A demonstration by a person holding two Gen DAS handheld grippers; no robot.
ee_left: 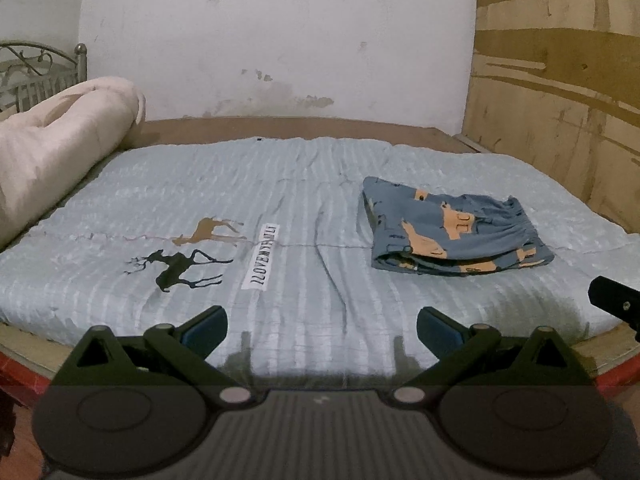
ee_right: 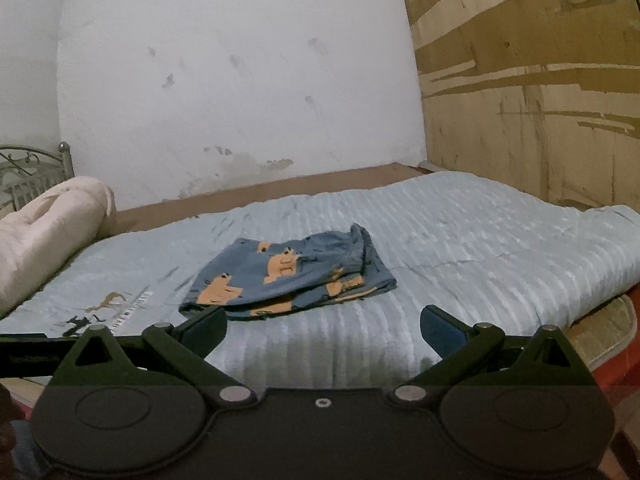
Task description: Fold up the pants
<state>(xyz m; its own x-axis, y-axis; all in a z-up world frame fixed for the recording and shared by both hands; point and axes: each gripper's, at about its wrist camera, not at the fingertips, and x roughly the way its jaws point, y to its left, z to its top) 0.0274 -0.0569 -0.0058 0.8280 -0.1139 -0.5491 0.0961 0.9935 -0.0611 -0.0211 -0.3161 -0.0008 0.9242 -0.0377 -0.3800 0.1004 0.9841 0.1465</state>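
The pants (ee_left: 452,228) are blue with orange animal prints and lie folded into a compact stack on the light blue bedspread (ee_left: 280,208), right of the bed's middle. In the right wrist view the pants (ee_right: 288,276) sit just beyond the fingers, slightly left of centre. My left gripper (ee_left: 322,330) hovers open over the near edge of the bed, well short of the pants and to their left, with nothing between its fingers. My right gripper (ee_right: 324,330) is open too, empty, just in front of the folded stack. A black part of the right gripper (ee_left: 616,300) shows at the right edge of the left wrist view.
A rolled cream quilt (ee_left: 52,152) lies along the bed's left side, with a metal headboard (ee_left: 36,72) behind it. A white wall (ee_left: 280,40) stands behind the bed and a wooden panel (ee_left: 560,100) on the right. Deer prints (ee_left: 180,268) mark the bedspread.
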